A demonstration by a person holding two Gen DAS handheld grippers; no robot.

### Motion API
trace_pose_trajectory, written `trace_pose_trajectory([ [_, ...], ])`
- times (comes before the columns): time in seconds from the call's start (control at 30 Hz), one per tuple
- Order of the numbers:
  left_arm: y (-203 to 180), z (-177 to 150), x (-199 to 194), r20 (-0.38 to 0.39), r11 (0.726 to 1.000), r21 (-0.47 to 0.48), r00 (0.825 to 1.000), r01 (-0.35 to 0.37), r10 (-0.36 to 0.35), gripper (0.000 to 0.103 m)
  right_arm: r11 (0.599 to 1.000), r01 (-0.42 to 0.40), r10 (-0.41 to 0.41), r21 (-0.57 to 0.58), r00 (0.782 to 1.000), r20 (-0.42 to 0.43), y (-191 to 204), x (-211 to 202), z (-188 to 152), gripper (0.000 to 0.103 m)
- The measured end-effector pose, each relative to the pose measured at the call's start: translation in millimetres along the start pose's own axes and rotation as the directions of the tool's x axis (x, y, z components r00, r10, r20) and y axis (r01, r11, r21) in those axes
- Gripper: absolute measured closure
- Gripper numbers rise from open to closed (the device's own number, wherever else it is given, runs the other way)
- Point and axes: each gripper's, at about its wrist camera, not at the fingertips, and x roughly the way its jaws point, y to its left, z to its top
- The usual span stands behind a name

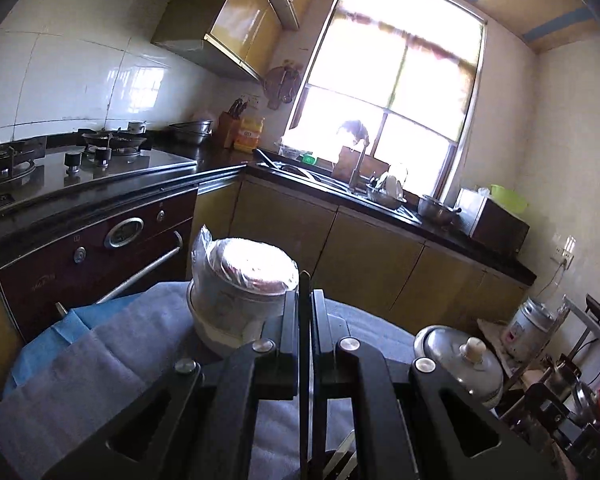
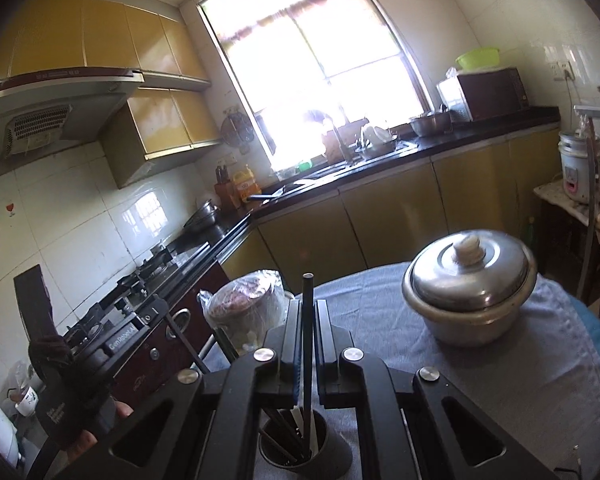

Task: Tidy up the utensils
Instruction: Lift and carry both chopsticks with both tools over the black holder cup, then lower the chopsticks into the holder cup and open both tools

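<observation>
My left gripper (image 1: 305,300) is shut on a thin dark chopstick (image 1: 304,360) that stands upright between the pads, above the grey towel (image 1: 100,368). My right gripper (image 2: 309,312) is shut on another dark chopstick (image 2: 308,320), its lower end in a dark utensil cup (image 2: 324,452) holding several dark and white utensils. The left gripper also shows at the left of the right wrist view (image 2: 112,340), held by a hand.
A plastic-wrapped jar (image 1: 240,292) (image 2: 248,308) stands on the towel-covered round table. A lidded steel pot (image 2: 470,292) (image 1: 460,360) sits to the right. Stove (image 1: 60,160), sink counter (image 1: 340,188), rice cooker (image 2: 578,168) and microwave (image 2: 492,92) lie beyond.
</observation>
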Motion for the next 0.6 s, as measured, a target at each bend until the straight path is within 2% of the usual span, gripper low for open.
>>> trace_pose_trajectory([
  [0.23, 1, -10, 10, -0.077, 1.000, 0.013, 0.997, 0.022, -0.021, 0.097, 1.000, 0.012, -0.012, 0.005, 0.998, -0.065, -5, 14, -16, 0.097],
  [0.37, 3, -10, 7, -0.081, 1.000, 0.010, 0.996, 0.029, -0.028, 0.097, 1.000, 0.016, -0.018, -0.020, 0.997, -0.078, 1, 16, -20, 0.097],
  [0.6, 8, -7, 4, -0.111, 1.000, 0.006, 0.994, 0.016, -0.015, 0.097, 1.000, 0.014, -0.013, 0.005, 0.995, -0.096, -2, 18, -24, 0.095],
])
